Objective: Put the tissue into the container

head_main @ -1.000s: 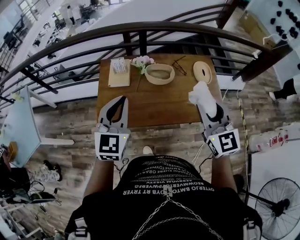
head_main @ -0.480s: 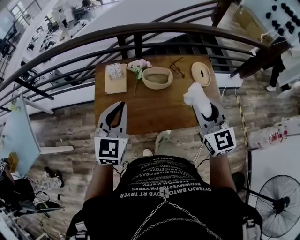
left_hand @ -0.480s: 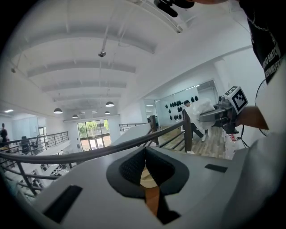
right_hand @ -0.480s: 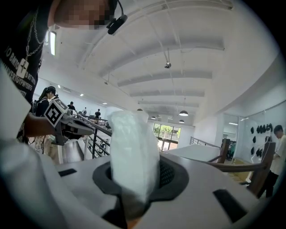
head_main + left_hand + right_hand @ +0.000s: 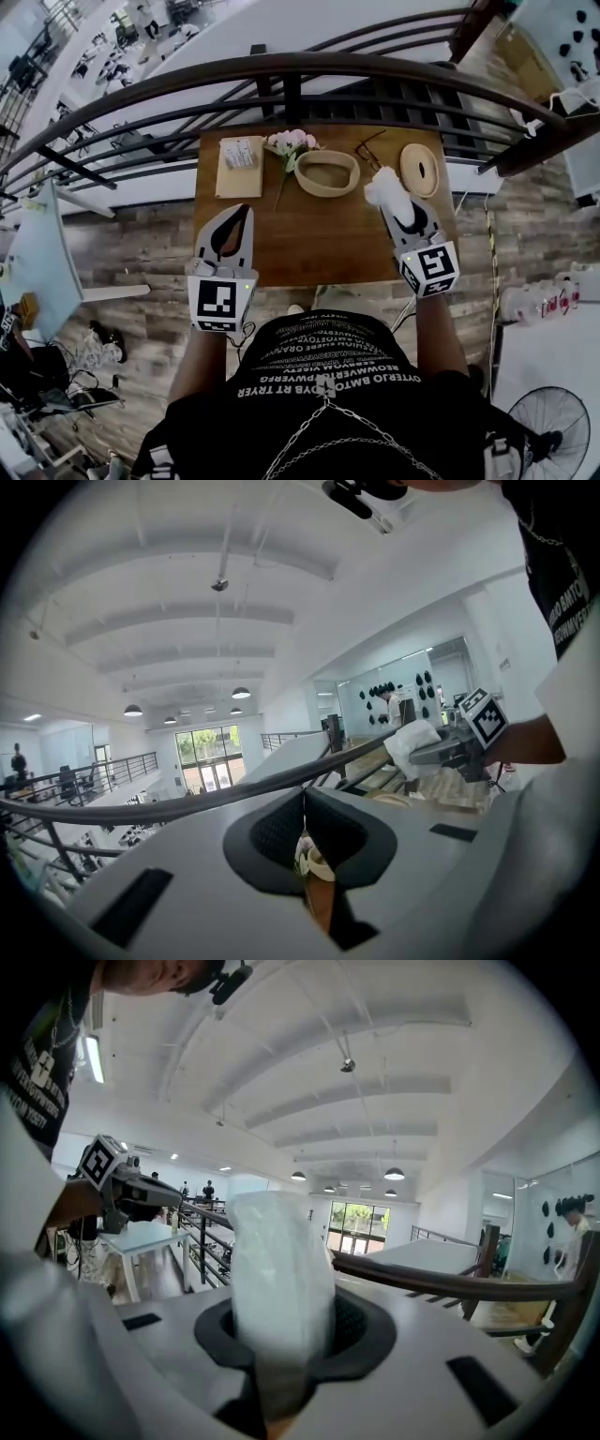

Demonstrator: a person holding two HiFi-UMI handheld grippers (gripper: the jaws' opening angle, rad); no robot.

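Observation:
A crumpled white tissue [image 5: 387, 190] [image 5: 278, 1288] sticks up from my right gripper [image 5: 397, 207] [image 5: 279, 1335], whose jaws are shut on it. The tissue hangs over the wooden table [image 5: 319, 234], just right of the beige oval container [image 5: 327, 172], which lies open at the table's far middle. My left gripper [image 5: 242, 214] [image 5: 303, 803] hovers over the table's near left edge, its jaws together with nothing between them. In the left gripper view the tissue [image 5: 412, 747] and right gripper [image 5: 455, 751] show at the right.
A round beige lid [image 5: 419, 169] lies at the far right and glasses [image 5: 370, 150] between it and the container. Pink flowers [image 5: 289, 142] and a tissue pack on a tan tray [image 5: 239, 157] sit at the far left. A dark railing [image 5: 281, 70] curves behind the table.
My right gripper has carried the tissue a little left, closer to the oval container. The left gripper has stayed about where it was.

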